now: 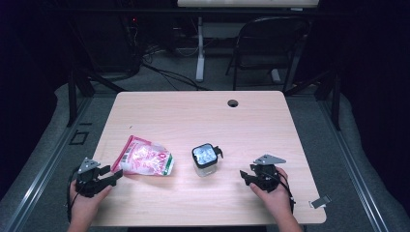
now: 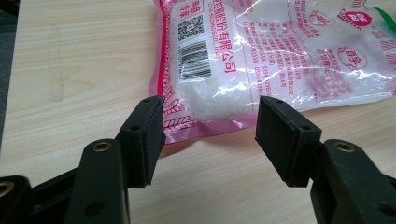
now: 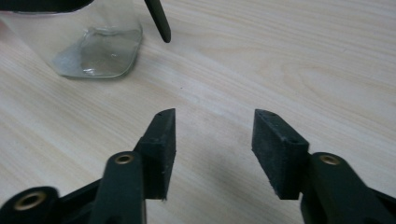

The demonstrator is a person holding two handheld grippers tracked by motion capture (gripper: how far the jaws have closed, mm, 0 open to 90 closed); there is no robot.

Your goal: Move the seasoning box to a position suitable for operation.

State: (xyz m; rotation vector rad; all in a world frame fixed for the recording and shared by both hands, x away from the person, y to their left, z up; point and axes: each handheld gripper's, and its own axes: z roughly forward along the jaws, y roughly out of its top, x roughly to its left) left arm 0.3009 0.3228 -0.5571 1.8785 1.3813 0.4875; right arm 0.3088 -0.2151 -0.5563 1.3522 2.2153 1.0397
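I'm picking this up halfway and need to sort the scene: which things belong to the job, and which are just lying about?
In the job:
- pink bag of white grains, just ahead of the open left gripper
- clear jar with black lid, near the open right gripper

Lying about:
- small grey clip at the table's near right edge
- folding chair beyond the table

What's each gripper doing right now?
Left gripper: open, empty, jaws just short of the pink bag.
Right gripper: open, empty, over bare table.
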